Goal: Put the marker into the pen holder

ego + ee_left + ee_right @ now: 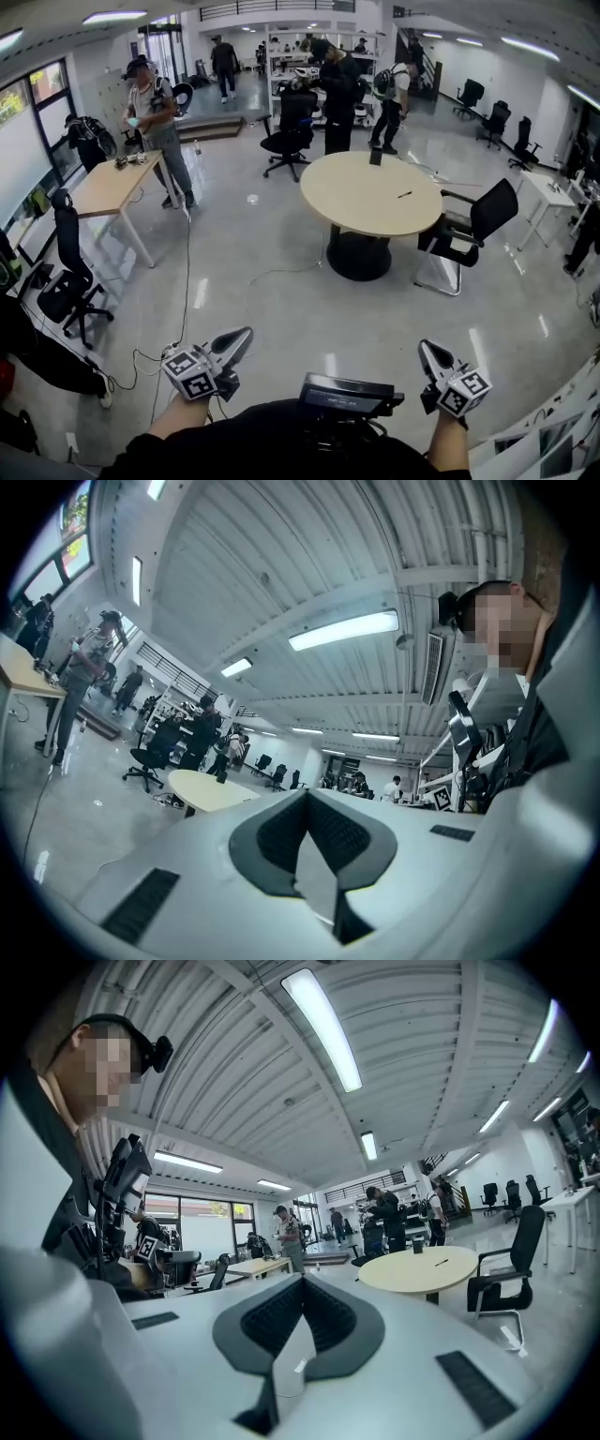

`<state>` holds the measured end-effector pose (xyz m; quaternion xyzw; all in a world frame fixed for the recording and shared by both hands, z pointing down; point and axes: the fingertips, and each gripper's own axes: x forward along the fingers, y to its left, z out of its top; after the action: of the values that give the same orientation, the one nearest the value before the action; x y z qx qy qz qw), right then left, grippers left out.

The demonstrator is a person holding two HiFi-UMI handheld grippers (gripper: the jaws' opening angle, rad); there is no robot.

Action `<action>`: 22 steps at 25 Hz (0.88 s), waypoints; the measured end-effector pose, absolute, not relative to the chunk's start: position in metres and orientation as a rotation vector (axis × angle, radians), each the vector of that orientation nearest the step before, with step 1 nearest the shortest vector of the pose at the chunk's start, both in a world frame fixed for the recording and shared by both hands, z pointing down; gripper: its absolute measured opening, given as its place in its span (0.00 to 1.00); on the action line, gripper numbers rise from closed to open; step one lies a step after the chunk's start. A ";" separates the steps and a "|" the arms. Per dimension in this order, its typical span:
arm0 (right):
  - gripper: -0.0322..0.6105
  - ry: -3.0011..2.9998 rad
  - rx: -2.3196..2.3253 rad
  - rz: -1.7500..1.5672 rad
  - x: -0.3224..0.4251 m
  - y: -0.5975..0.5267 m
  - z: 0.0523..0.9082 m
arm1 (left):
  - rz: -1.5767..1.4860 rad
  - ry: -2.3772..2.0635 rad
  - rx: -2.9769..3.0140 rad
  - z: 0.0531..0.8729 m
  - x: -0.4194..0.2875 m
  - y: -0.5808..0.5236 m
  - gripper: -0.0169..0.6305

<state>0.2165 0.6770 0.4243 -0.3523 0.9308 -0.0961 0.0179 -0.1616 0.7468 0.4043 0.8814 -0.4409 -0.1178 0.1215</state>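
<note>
A black marker lies on the right part of the round beige table, far ahead across the floor. A dark pen holder stands at the table's far edge. Both grippers are held low and close to my body, well short of the table. My left gripper is shut with nothing in it, its pads meeting. My right gripper is shut and holds nothing too. The right gripper view shows the table with the marker and the pen holder at the right.
A black office chair stands against the table's right side, another behind it. People stand beyond the table. A person stands by a wooden desk at left. A cable runs across the grey floor.
</note>
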 end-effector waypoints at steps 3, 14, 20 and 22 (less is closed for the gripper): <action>0.05 2.882 -1.113 -0.298 0.223 0.670 0.430 | -0.333 -1.282 2.572 0.405 -0.162 0.739 0.03; 0.05 2.825 -1.319 -0.296 0.197 0.587 0.412 | -0.392 -1.115 2.609 0.410 -0.198 0.606 0.03; 0.05 2.727 -1.445 -0.289 0.151 0.517 0.393 | -0.374 -1.007 2.703 0.390 -0.257 0.500 0.03; 0.05 2.705 -1.476 -0.287 0.137 0.492 0.393 | -0.360 -0.987 2.726 0.389 -0.276 0.466 0.03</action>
<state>0.1366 0.4918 0.3933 -0.4768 0.8738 -0.0928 0.0233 -0.2761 0.4662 0.3890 0.9275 -0.3358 -0.1224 0.1097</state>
